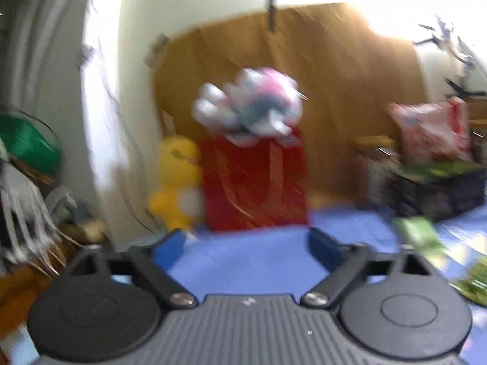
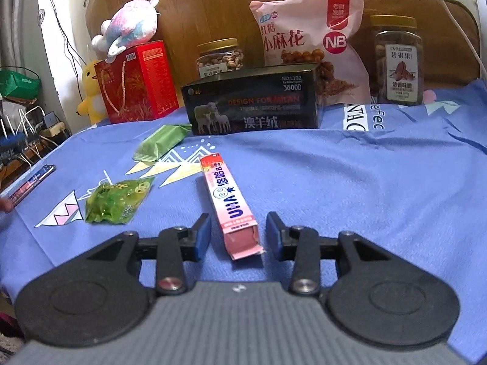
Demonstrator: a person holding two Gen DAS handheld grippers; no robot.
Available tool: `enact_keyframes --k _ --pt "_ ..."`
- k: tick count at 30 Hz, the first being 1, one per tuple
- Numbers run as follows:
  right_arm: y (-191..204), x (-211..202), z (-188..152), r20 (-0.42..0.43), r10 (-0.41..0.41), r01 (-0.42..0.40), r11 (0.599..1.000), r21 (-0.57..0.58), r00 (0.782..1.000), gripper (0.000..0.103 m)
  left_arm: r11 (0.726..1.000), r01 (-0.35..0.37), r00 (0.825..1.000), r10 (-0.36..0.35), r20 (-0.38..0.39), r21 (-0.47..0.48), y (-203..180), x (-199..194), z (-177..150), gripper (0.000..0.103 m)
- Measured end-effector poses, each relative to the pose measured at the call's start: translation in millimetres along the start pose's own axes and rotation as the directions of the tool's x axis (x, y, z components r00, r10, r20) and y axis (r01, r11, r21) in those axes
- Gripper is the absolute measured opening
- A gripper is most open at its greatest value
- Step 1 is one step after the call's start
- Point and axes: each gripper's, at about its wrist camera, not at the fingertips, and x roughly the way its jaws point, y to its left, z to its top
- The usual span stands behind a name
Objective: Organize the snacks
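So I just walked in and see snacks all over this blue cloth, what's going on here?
A person with a gripper in each hand is sorting snacks. The right gripper is open, its jaws either side of the near end of a long pink carton lying on the blue cloth, pads not touching it. The left gripper is open and empty. A green crinkly packet and a flat green wrapped bar lie loose.

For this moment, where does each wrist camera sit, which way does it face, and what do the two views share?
Left wrist: behind the open, empty left gripper, facing roughly level at the red gift box; blurred.
Right wrist: behind the right gripper, tilted down at the blue cloth; the pink carton lies between its open jaws, untouched.
Shared: red gift box, plush on top, yellow plush, black box.
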Motion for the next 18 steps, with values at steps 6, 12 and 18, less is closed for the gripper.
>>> enact_keyframes --k 6,12,18 --pt "1 1 0 0.004 -0.013 0.013 1.000 -0.002 1.000 0.043 0.989 -0.134 0.991 0.135 -0.015 0.067 35 38 -2 0.103" --pt "1 3 1 0.007 -0.024 0.024 1.000 0.018 1.000 0.045 0.991 -0.103 0.979 0.117 -0.168 0.088 48 77 -19 0.103" --pt "-2 3 0 0.011 -0.001 0.001 0.999 0.045 1.000 0.046 0.998 -0.041 0.965 0.053 -0.257 0.054 44 142 6 0.103"
